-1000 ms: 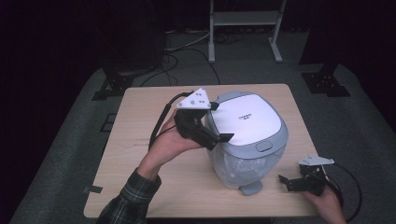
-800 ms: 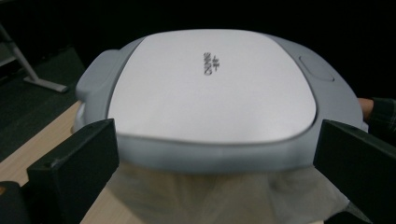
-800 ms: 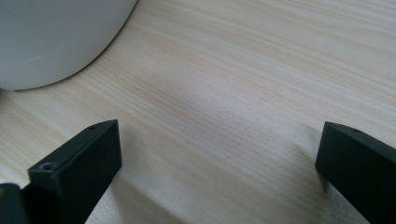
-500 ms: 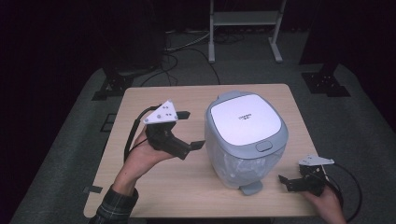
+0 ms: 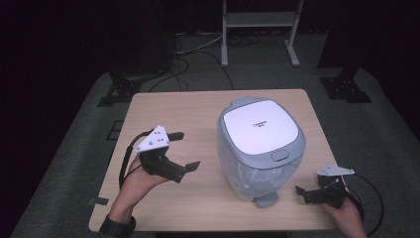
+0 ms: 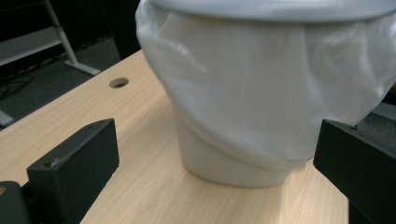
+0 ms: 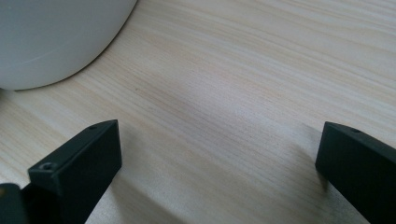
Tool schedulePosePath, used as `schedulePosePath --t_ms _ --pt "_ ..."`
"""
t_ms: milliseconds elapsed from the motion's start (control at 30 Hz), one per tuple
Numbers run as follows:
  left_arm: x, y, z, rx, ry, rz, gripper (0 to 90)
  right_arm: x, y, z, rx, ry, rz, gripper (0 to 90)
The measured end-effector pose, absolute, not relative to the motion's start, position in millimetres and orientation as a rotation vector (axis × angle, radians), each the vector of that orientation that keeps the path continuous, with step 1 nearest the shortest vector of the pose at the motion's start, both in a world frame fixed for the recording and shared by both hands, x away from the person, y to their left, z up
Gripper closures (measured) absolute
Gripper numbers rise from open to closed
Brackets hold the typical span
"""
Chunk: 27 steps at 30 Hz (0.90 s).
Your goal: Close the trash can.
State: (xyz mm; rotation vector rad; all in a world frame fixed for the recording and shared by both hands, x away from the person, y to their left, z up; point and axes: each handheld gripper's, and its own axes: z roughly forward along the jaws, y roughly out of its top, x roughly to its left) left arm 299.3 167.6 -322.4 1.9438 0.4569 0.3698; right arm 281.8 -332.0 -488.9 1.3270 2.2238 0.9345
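Note:
A bin (image 5: 260, 129) with a white lid, a grey rim and a clear bag liner stands right of the table's middle, its lid down and its grey pedal (image 5: 266, 200) facing the front edge. My left gripper (image 5: 188, 149) hovers open over the table's left part, apart from the bin and pointing at it. In the left gripper view the bin's bagged side (image 6: 261, 93) fills the space ahead of the open left gripper (image 6: 215, 156). My right gripper (image 5: 303, 195) rests low at the front right, open, just right of the pedal. The right gripper (image 7: 217, 158) has bare wood between its jaws, with the bin's base (image 7: 51, 37) at upper left.
The wooden table (image 5: 168, 106) has a small round hole (image 6: 118, 82) in its top beyond the bin. A white metal rack (image 5: 257, 20), cables and black stand feet (image 5: 344, 89) sit on the grey floor behind the table.
My left gripper has drawn back from the bin's lid, leftward and toward the person, staying open. The bin's lid now lies flat. The right gripper has not moved.

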Motion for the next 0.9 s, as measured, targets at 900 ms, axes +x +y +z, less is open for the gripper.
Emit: schedulePosePath --t_ms 900 --pt "290 209 -394 1.979 0.591 0.388 0.0 282 -332 -489 1.328 2.224 0.934 0.0"
